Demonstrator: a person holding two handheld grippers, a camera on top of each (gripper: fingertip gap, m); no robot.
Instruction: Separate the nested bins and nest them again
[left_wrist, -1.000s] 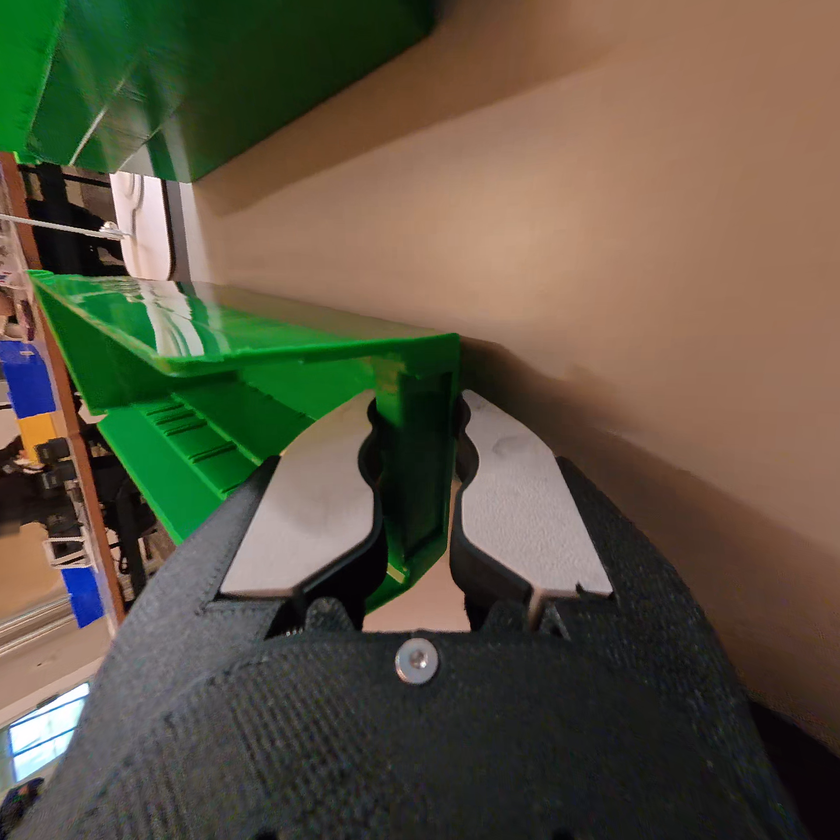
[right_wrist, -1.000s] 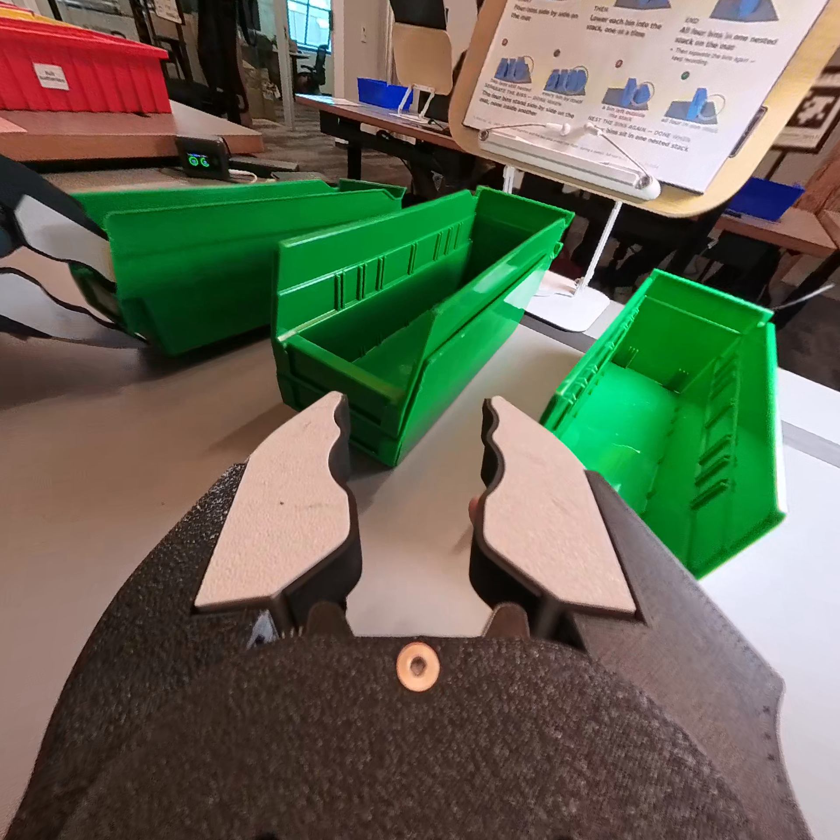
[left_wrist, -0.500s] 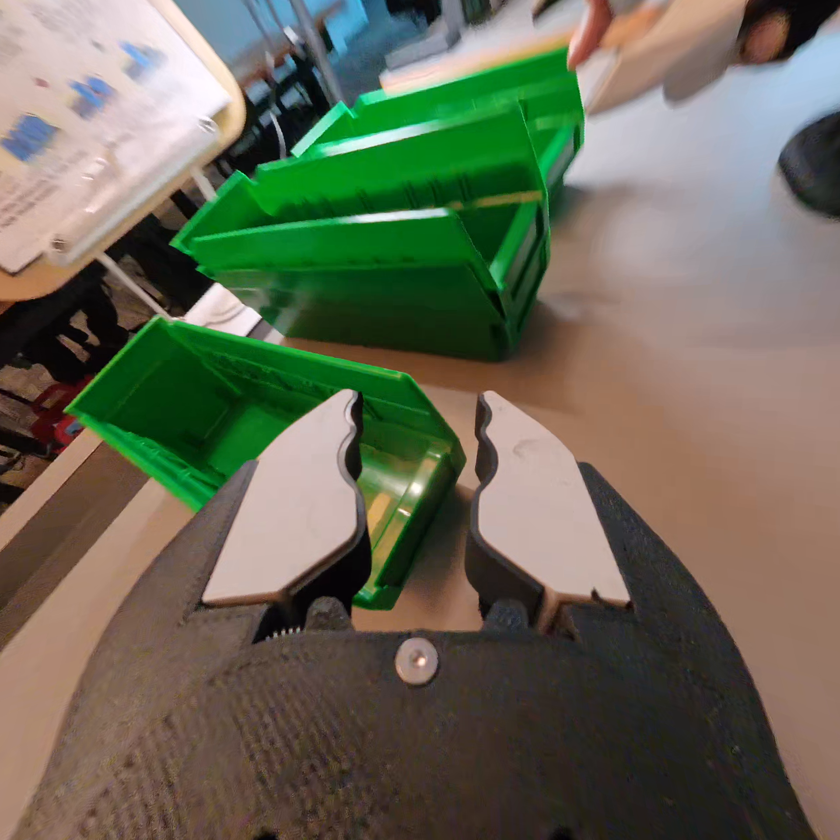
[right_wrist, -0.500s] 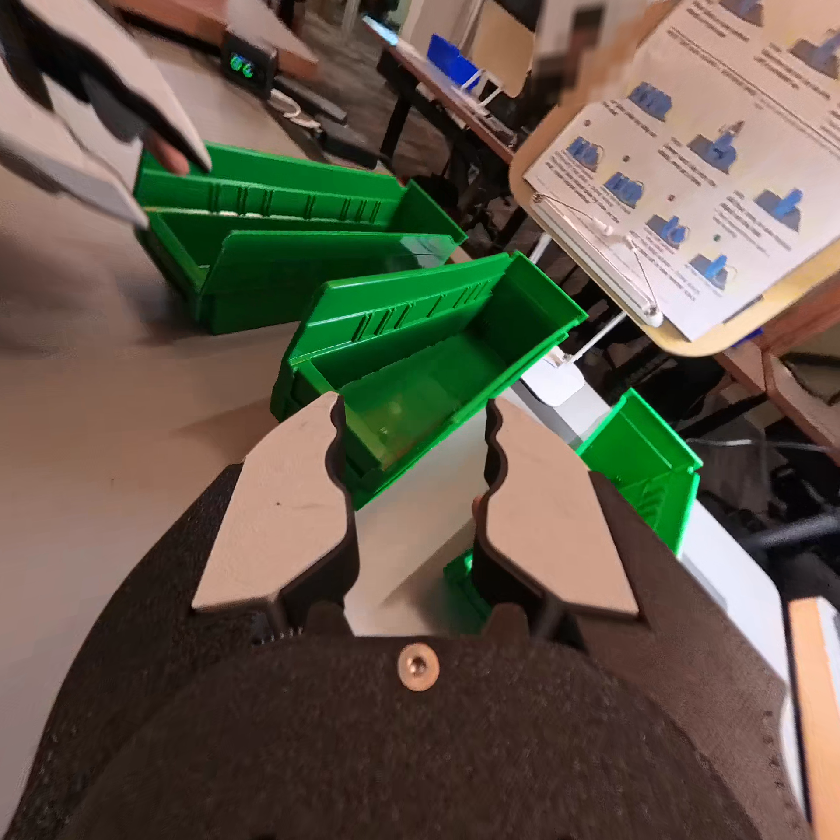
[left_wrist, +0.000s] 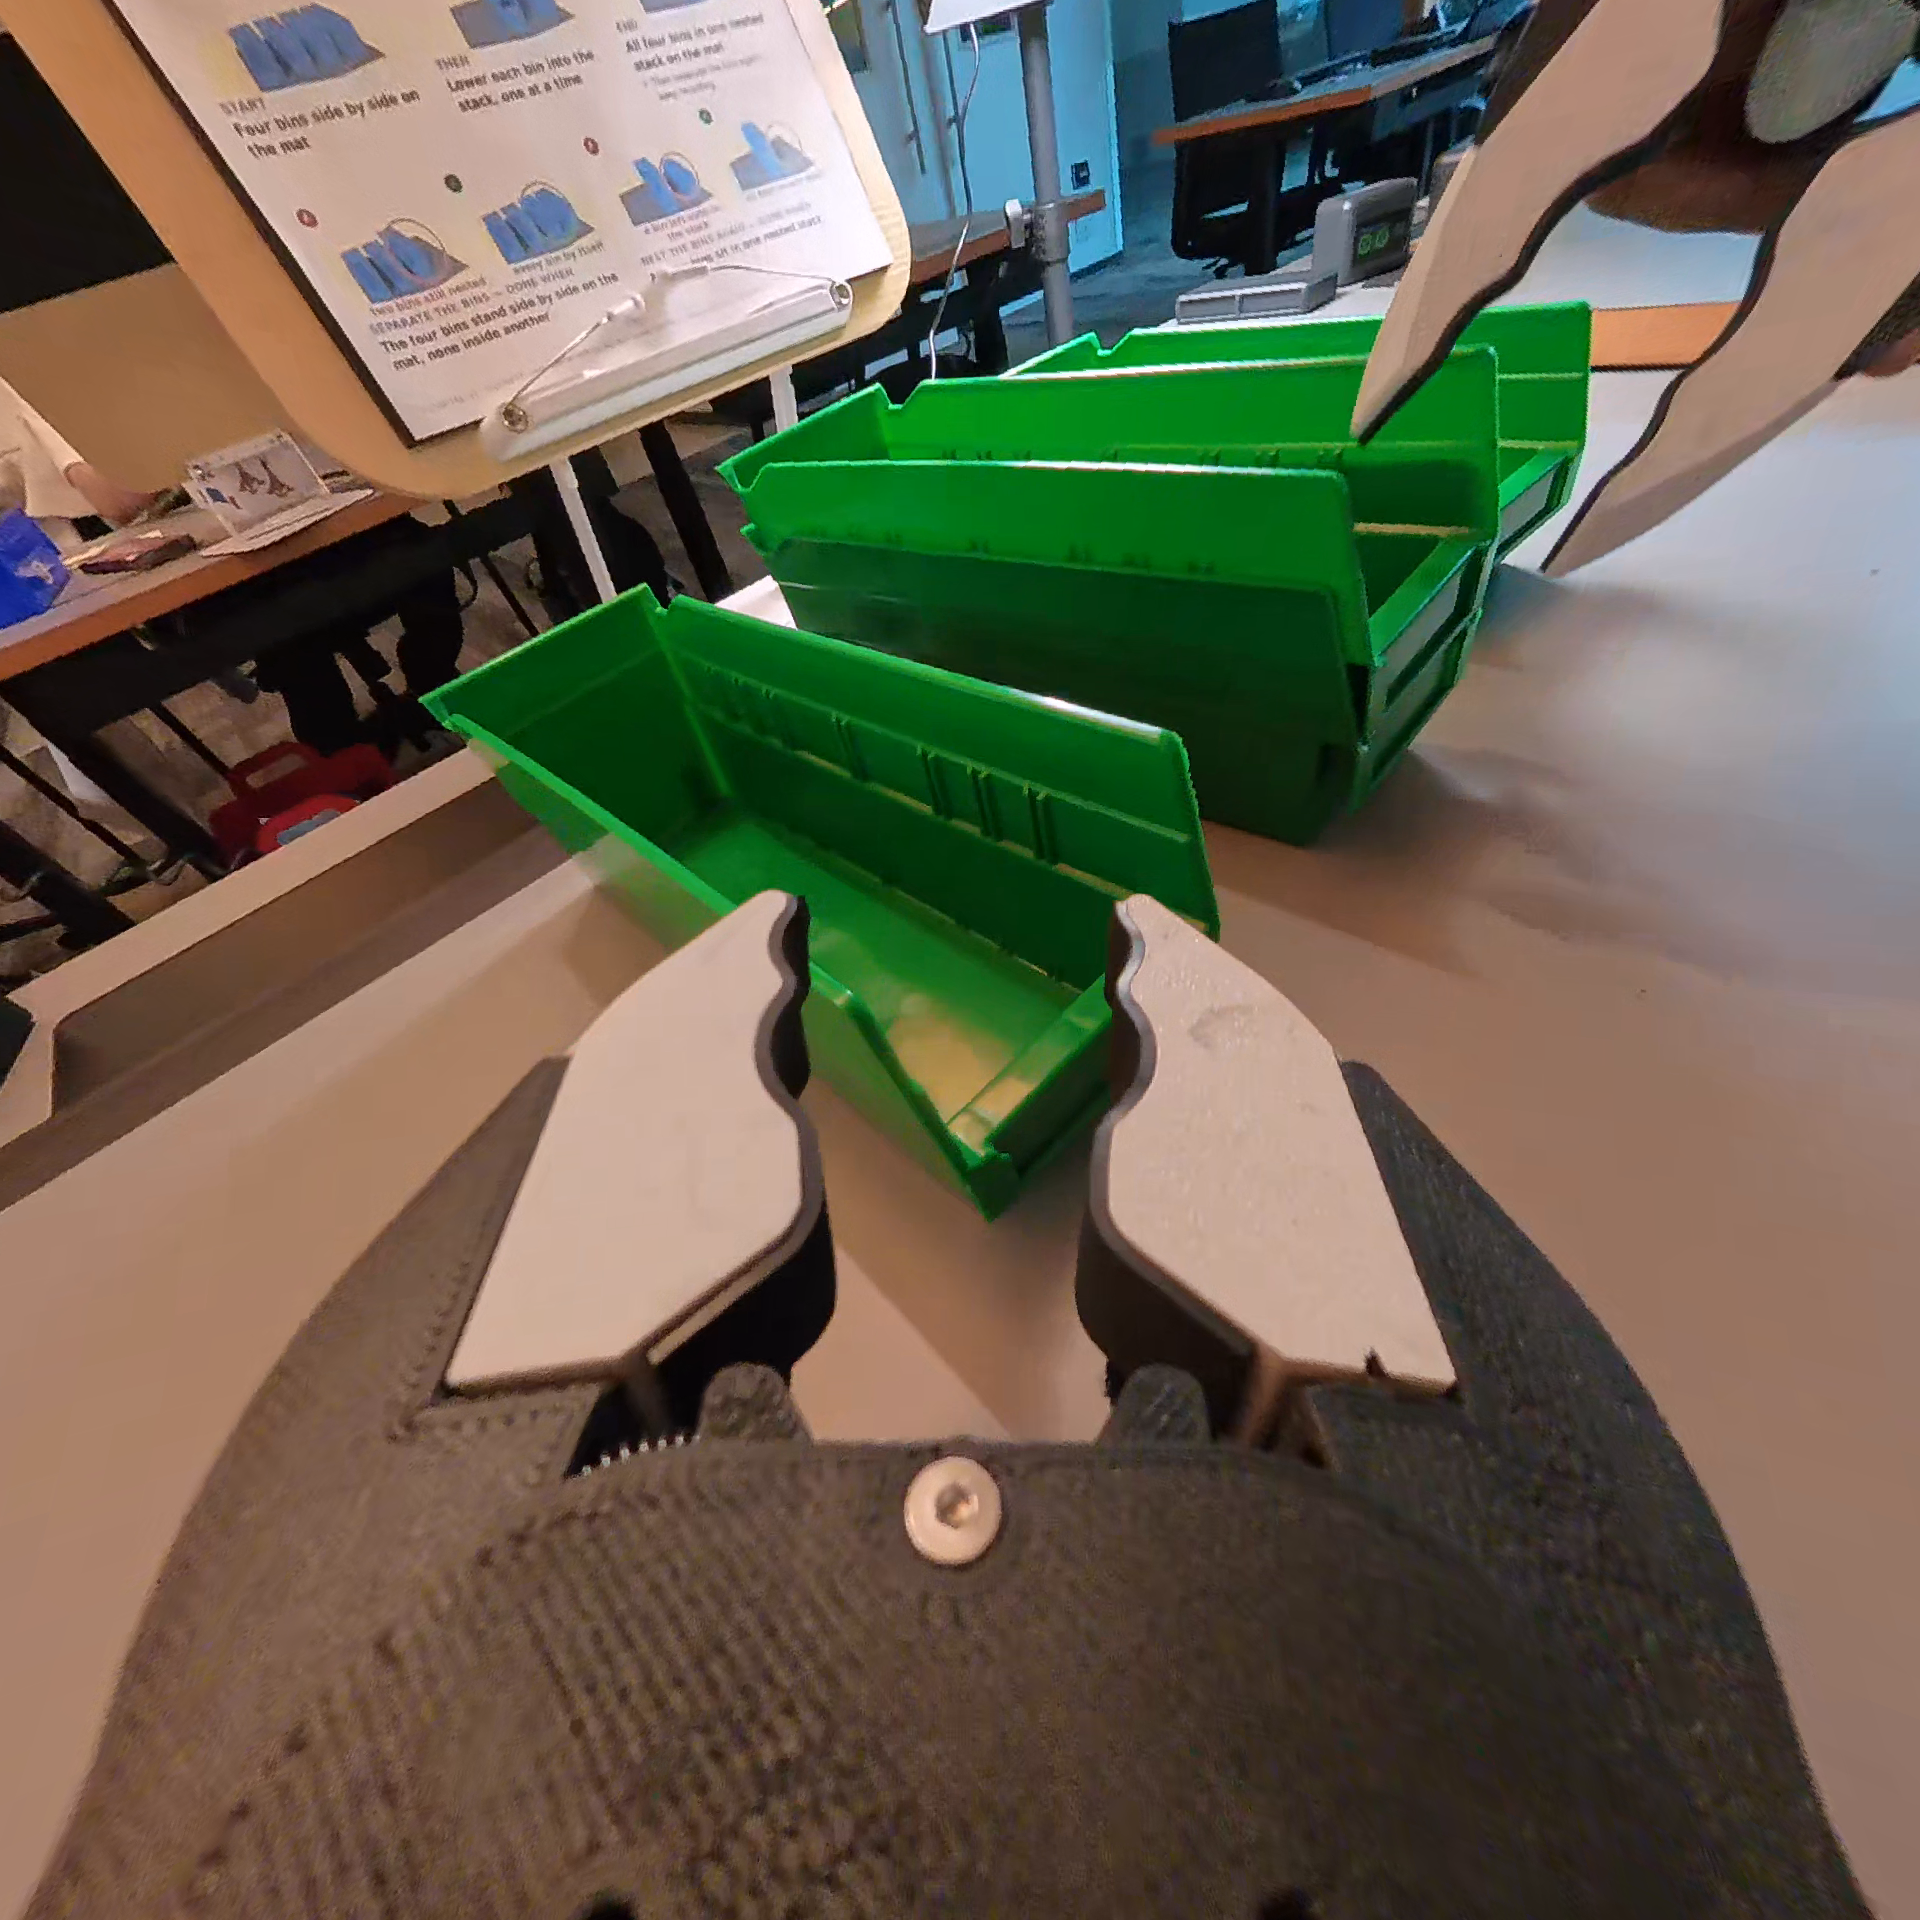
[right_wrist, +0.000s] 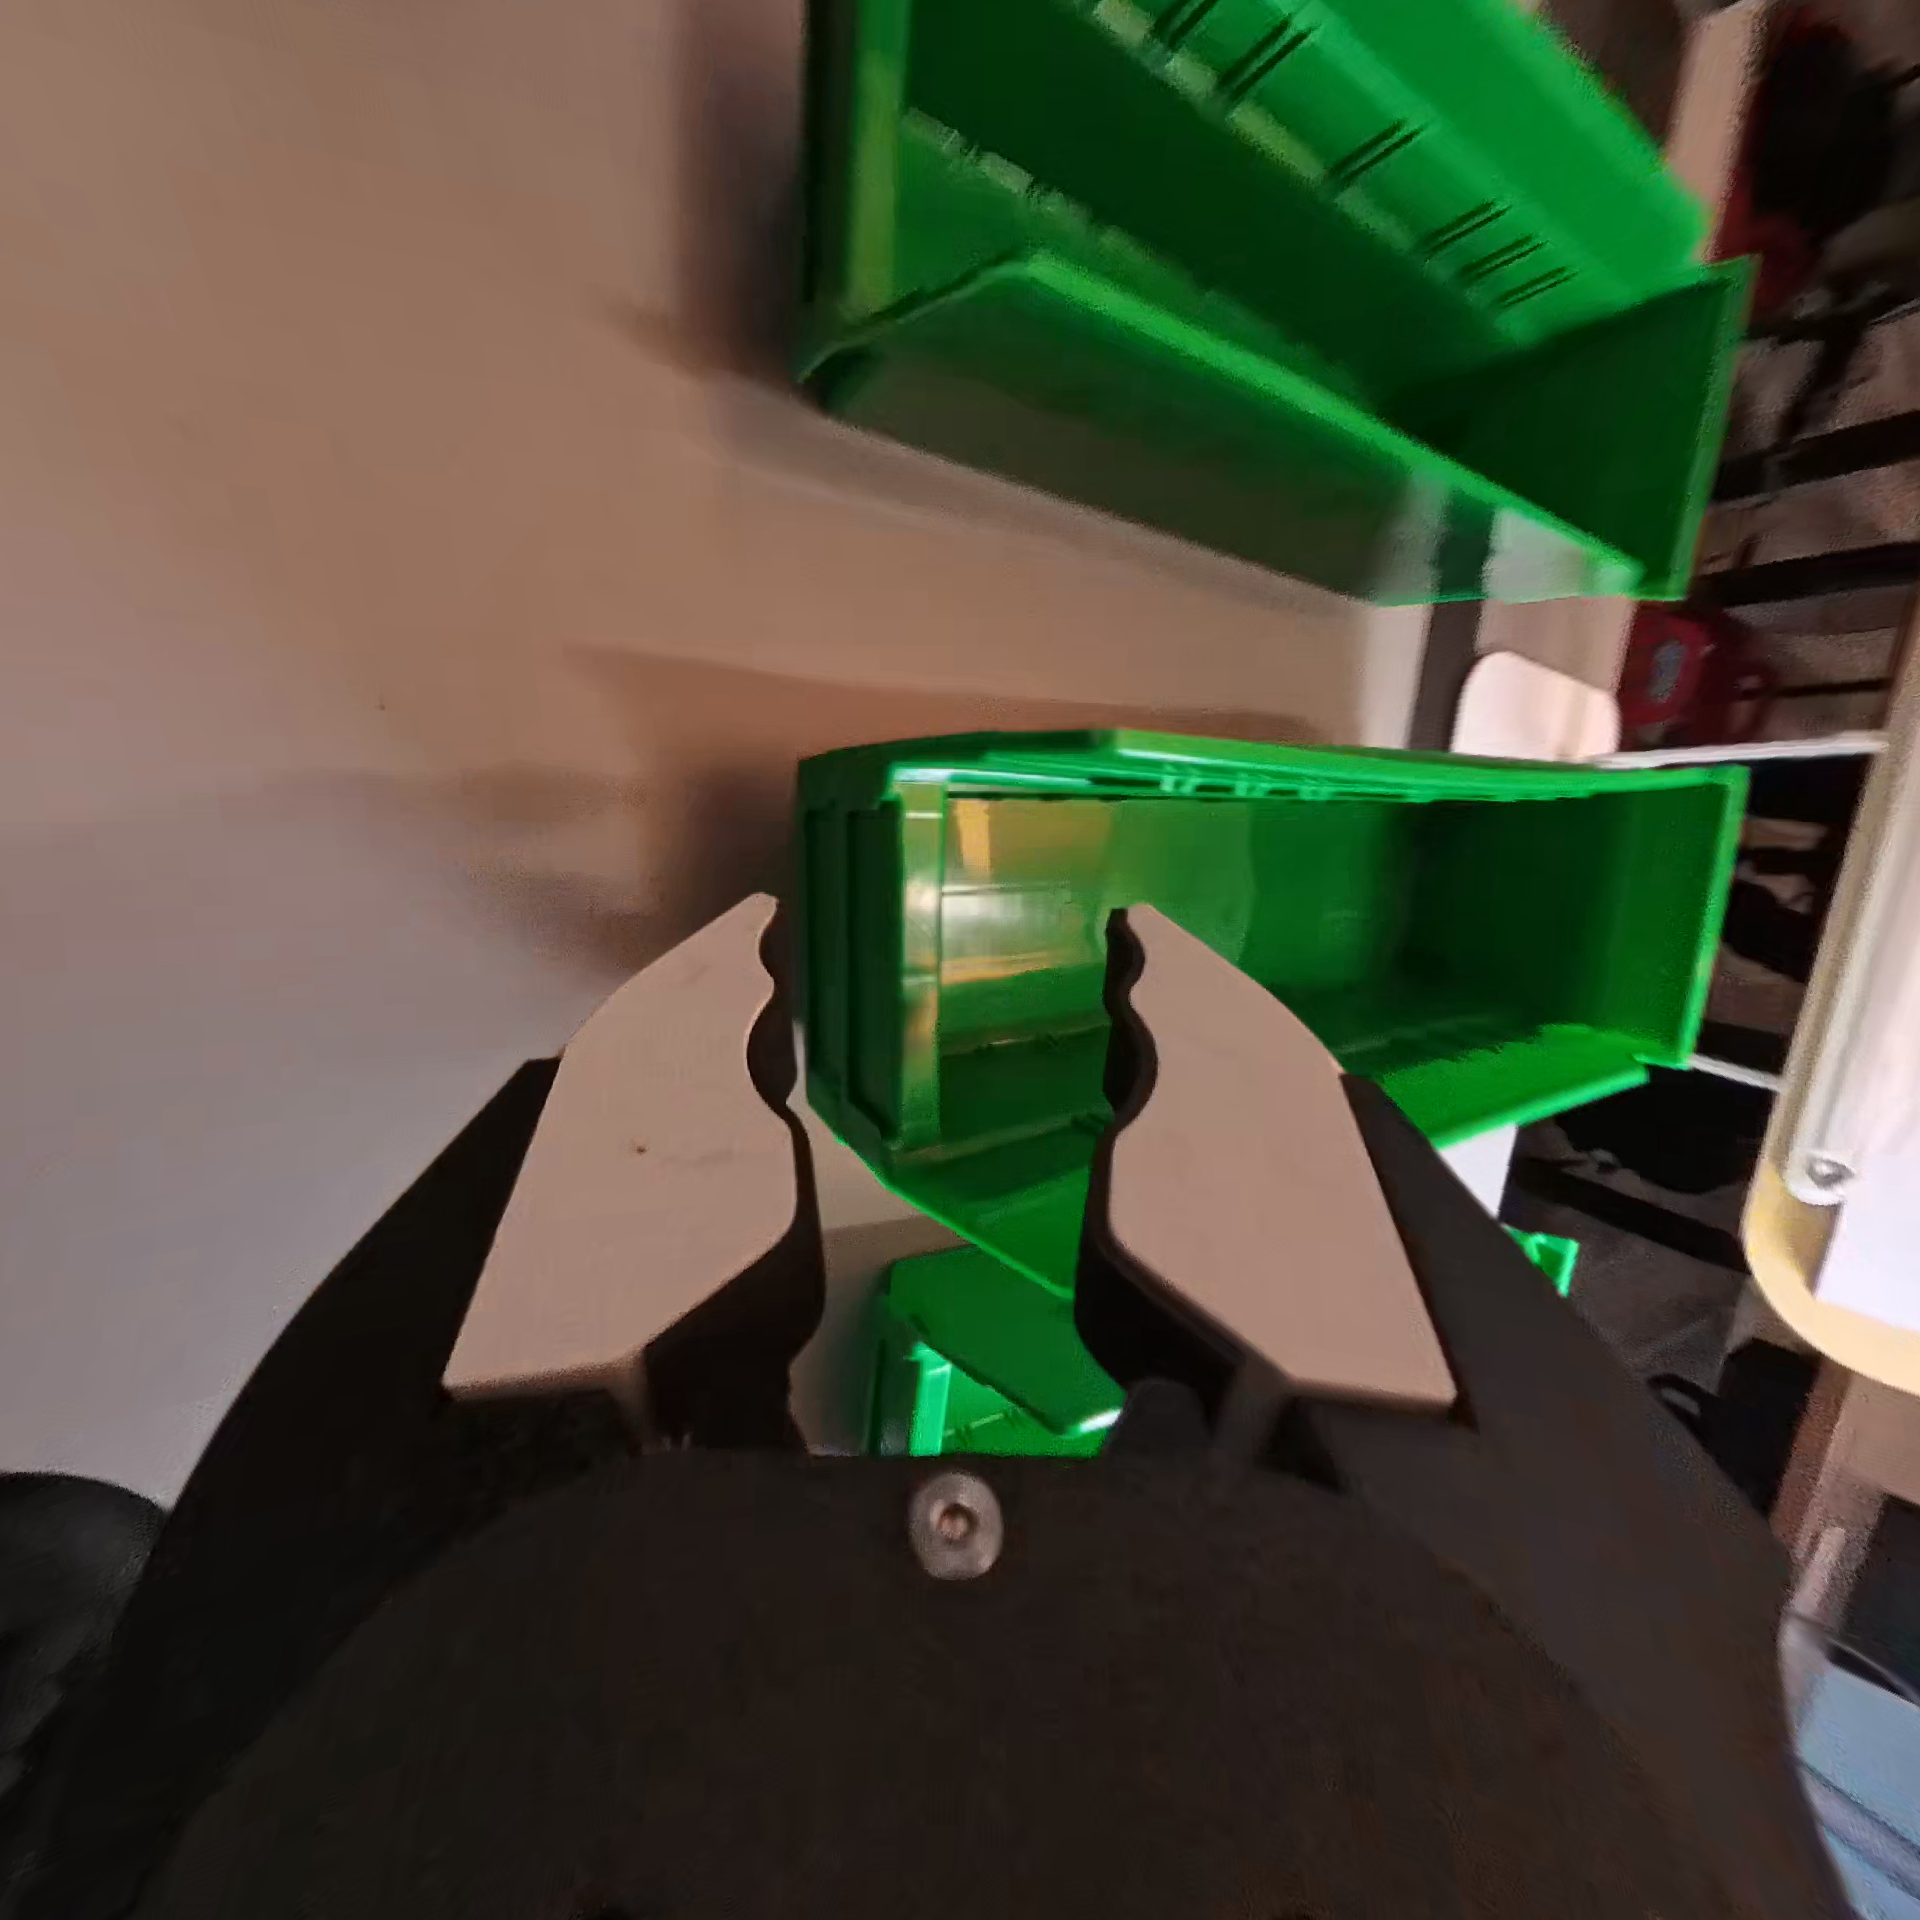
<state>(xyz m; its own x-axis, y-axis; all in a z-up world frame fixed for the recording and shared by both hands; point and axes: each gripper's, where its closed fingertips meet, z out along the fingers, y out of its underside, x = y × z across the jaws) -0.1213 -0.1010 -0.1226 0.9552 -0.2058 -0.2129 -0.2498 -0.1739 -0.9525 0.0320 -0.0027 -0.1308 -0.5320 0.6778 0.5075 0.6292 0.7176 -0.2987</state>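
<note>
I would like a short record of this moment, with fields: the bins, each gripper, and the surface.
single bin: green bin alone, upright on the table, open side up
nested bins: green stack behind it, one inside another
far bin: one more green bin behind the stack
left gripper: open, empty, at the near end of the single bin
right gripper: open, around the front wall of the nested stack
instruction board: on a stand behind the bins
</note>
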